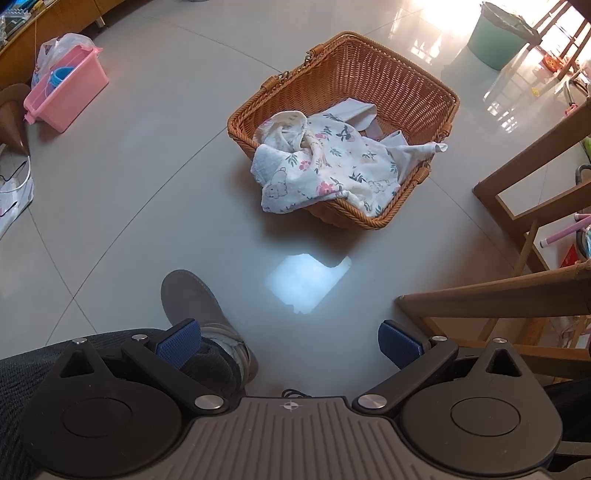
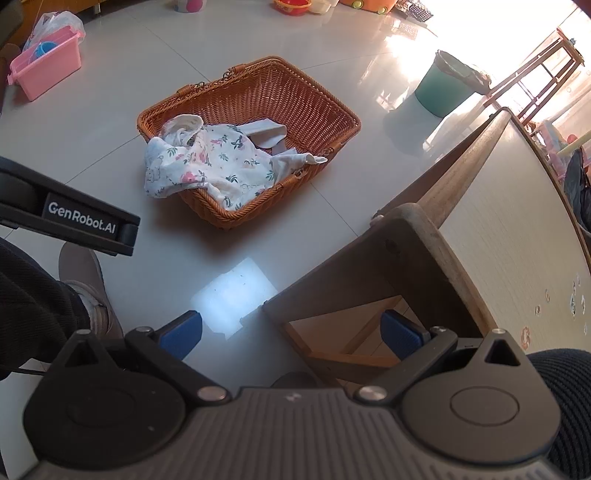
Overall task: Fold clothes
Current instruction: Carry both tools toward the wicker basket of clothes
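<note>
**Rig and wearer: appearance**

Left gripper [image 1: 290,341]: black linkage arms, silver pivot screws, blue textured pads [image 1: 177,341], ribbed grey body with a small crosshair mark. Right gripper [image 2: 291,332]: same build. At 9 o'clock in the right view, white "GenRobot.AI" lettering [image 2: 82,218] on black housing. Person: dark knit trousers [image 2: 33,306], grey shoe [image 1: 188,295].

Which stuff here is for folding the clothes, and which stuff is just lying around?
For the job:
- floral garment, hanging over the basket's rim
- wicker basket
- left hand-held gripper and right hand-held gripper, both open and empty

Just lying around:
- pink tub
- green bin
- plastic bag
</note>
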Action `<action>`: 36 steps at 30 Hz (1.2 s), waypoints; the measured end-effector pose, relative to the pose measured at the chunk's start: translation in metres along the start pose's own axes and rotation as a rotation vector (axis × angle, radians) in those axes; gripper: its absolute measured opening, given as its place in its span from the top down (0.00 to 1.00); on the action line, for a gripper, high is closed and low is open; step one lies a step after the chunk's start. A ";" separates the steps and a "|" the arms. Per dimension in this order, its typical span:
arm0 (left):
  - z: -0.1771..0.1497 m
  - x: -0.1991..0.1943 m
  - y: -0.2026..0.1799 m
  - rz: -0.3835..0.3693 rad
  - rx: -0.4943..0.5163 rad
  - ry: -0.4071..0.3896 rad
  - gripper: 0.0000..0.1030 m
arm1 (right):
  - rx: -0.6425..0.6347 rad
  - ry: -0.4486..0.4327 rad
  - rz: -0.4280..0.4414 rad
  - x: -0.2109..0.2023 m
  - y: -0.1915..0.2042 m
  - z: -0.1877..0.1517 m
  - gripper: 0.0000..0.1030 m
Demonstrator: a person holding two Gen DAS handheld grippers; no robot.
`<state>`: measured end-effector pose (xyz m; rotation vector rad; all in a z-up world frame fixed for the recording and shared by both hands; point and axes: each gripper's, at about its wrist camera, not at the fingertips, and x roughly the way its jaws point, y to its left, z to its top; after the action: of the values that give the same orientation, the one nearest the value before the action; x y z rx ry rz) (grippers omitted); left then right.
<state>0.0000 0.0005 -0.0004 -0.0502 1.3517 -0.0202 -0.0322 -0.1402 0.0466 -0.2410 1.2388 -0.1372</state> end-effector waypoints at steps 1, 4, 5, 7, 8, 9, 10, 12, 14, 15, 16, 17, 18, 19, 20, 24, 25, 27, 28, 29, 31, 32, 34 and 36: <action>0.000 0.000 0.000 0.000 -0.001 0.000 0.00 | 0.000 0.000 -0.001 0.000 0.000 0.000 0.00; 0.001 0.002 0.001 -0.002 -0.003 0.003 0.00 | -0.001 0.000 -0.003 -0.001 0.001 0.000 0.00; 0.001 0.002 0.001 -0.002 -0.003 0.003 0.00 | -0.001 0.000 -0.004 -0.002 0.001 0.000 0.00; 0.001 0.000 0.001 -0.003 0.000 0.000 0.00 | -0.001 0.000 -0.006 -0.003 0.003 -0.001 0.00; 0.002 -0.001 0.000 -0.002 0.001 -0.002 0.00 | -0.001 0.000 -0.006 -0.003 0.004 -0.001 0.00; 0.002 -0.001 0.000 -0.002 0.002 -0.003 0.00 | 0.000 -0.001 -0.007 -0.003 0.005 0.000 0.00; 0.002 -0.001 0.001 -0.002 0.000 -0.004 0.00 | 0.001 -0.001 -0.007 -0.004 0.005 0.000 0.00; 0.003 -0.001 0.003 -0.002 -0.003 -0.005 0.00 | 0.005 -0.001 -0.007 -0.003 0.007 0.001 0.00; 0.004 -0.001 0.006 -0.003 -0.007 -0.006 0.00 | 0.005 0.001 -0.008 -0.002 0.007 0.002 0.00; 0.004 -0.001 0.007 -0.003 -0.008 -0.006 0.00 | 0.006 0.002 -0.009 -0.001 0.007 0.003 0.00; 0.004 -0.001 0.008 -0.003 -0.010 -0.007 0.00 | 0.007 0.003 -0.010 -0.001 0.008 0.003 0.00; 0.005 -0.001 0.009 -0.003 -0.012 -0.007 0.00 | 0.008 0.002 -0.009 0.000 0.008 0.004 0.00; 0.005 -0.001 0.010 -0.004 -0.014 -0.008 0.00 | 0.008 0.003 -0.010 0.001 0.009 0.004 0.00; 0.006 -0.001 0.011 -0.006 -0.019 -0.008 0.00 | 0.008 0.005 -0.011 0.002 0.009 0.005 0.00; 0.007 -0.001 0.011 -0.008 -0.021 -0.008 0.00 | 0.008 0.008 -0.012 0.003 0.010 0.005 0.00; 0.009 0.000 0.014 -0.012 -0.029 -0.009 0.00 | 0.013 0.022 -0.018 0.009 0.013 0.007 0.00; 0.010 0.001 0.014 -0.014 -0.031 -0.009 0.00 | 0.011 0.026 -0.020 0.012 0.014 0.008 0.00; 0.011 0.001 0.015 -0.016 -0.035 -0.009 0.00 | 0.008 0.032 -0.026 0.015 0.016 0.010 0.00; 0.012 0.002 0.016 -0.017 -0.037 -0.009 0.00 | 0.005 0.035 -0.029 0.017 0.018 0.010 0.00; 0.013 0.002 0.016 -0.018 -0.039 -0.009 0.00 | 0.001 0.038 -0.032 0.018 0.019 0.011 0.00; 0.014 0.002 0.017 -0.021 -0.043 -0.010 0.00 | -0.005 0.040 -0.036 0.019 0.021 0.013 0.00; 0.015 0.003 0.018 -0.022 -0.045 -0.010 0.00 | -0.008 0.042 -0.038 0.020 0.022 0.015 0.00; 0.016 0.003 0.019 -0.024 -0.049 -0.010 0.00 | -0.012 0.047 -0.042 0.023 0.025 0.017 0.00; 0.018 0.004 0.020 -0.027 -0.054 -0.010 0.00 | -0.021 0.053 -0.044 0.027 0.027 0.019 0.00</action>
<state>0.0178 0.0208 -0.0013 -0.1134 1.3410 -0.0063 -0.0066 -0.1180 0.0206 -0.2843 1.2888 -0.1692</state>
